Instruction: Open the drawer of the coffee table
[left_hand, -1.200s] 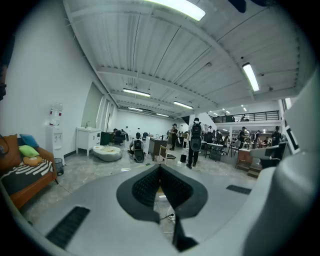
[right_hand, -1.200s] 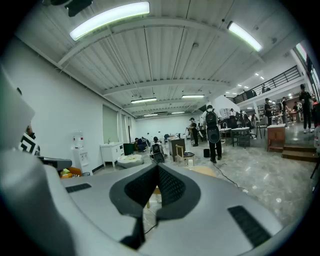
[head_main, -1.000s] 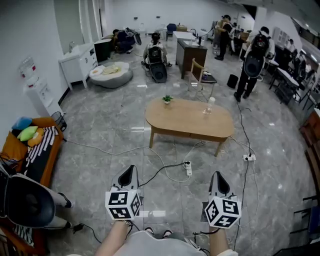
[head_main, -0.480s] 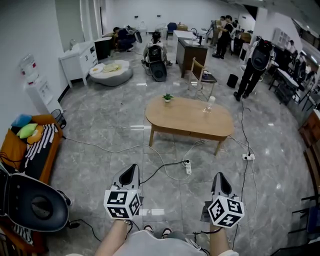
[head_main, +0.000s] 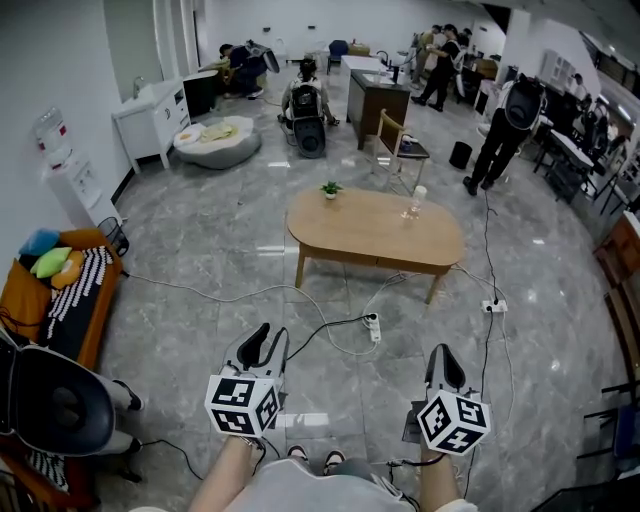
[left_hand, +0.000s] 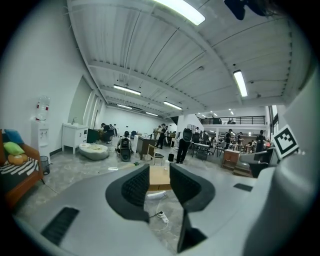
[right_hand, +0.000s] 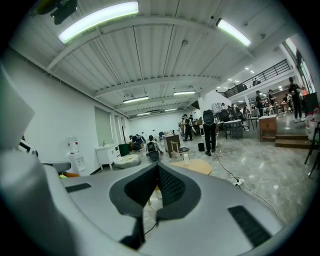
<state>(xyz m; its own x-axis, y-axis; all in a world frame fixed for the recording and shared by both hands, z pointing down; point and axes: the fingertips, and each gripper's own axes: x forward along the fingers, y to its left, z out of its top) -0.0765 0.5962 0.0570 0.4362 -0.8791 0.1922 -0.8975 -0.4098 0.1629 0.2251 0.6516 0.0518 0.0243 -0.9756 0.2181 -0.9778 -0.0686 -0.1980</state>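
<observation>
The oval wooden coffee table (head_main: 375, 230) stands on the grey marble floor well ahead of me; its front apron faces me and no drawer detail is clear. Both grippers hover low near my body, far short of the table. My left gripper (head_main: 270, 336) is open by a narrow gap; its jaws have just been opening and hold nothing. Between its pads in the left gripper view (left_hand: 159, 181) a strip of the table (left_hand: 159, 176) shows. My right gripper (head_main: 442, 354) is shut and empty, its pads meeting (right_hand: 157, 183), with the table (right_hand: 197, 166) beyond them.
A power strip (head_main: 373, 327) and loose cables lie on the floor between me and the table. A clear bottle (head_main: 417, 201) and a small plant (head_main: 330, 189) sit on the tabletop. A black office chair (head_main: 50, 400) and an orange sofa (head_main: 45, 295) are at left. People stand at the back.
The left gripper's jaws have parted slightly; they were together before. The head view has shifted a little, so the table sits slightly higher in frame. The right gripper stays shut.
</observation>
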